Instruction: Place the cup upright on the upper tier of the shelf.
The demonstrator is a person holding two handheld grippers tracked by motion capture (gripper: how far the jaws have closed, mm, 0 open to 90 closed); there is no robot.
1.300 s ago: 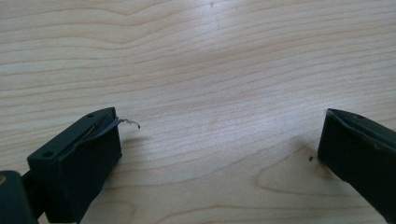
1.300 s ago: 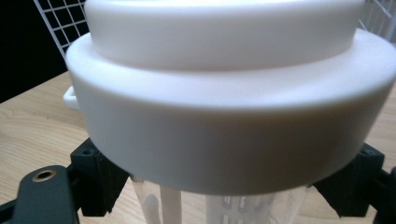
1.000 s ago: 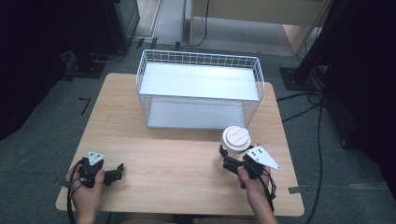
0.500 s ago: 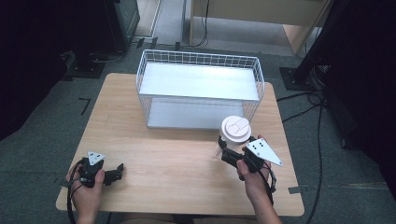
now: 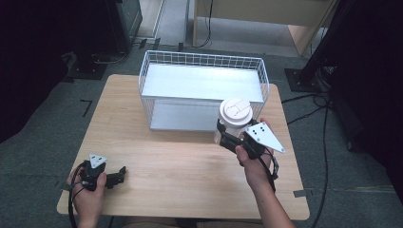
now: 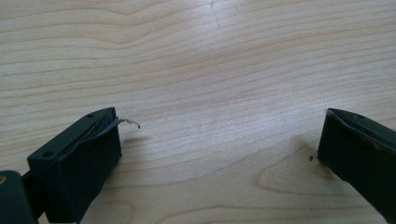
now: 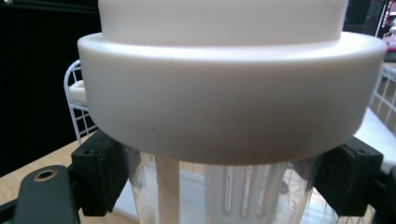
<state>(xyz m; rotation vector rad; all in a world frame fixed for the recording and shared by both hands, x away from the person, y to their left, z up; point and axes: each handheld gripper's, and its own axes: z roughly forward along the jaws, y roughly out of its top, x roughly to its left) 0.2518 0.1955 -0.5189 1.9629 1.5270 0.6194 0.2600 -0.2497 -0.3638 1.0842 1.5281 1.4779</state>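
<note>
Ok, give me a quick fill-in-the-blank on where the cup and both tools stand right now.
1. The right tool grips the clear cup just below its white ____.
2. The left tool is ____, with bare table between its jaws.
3. The cup is held just in front of the white wire ____.

Missing words: lid; open; basket

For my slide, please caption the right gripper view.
Right gripper fingers clamp a clear cup beneath its white lid.
</note>
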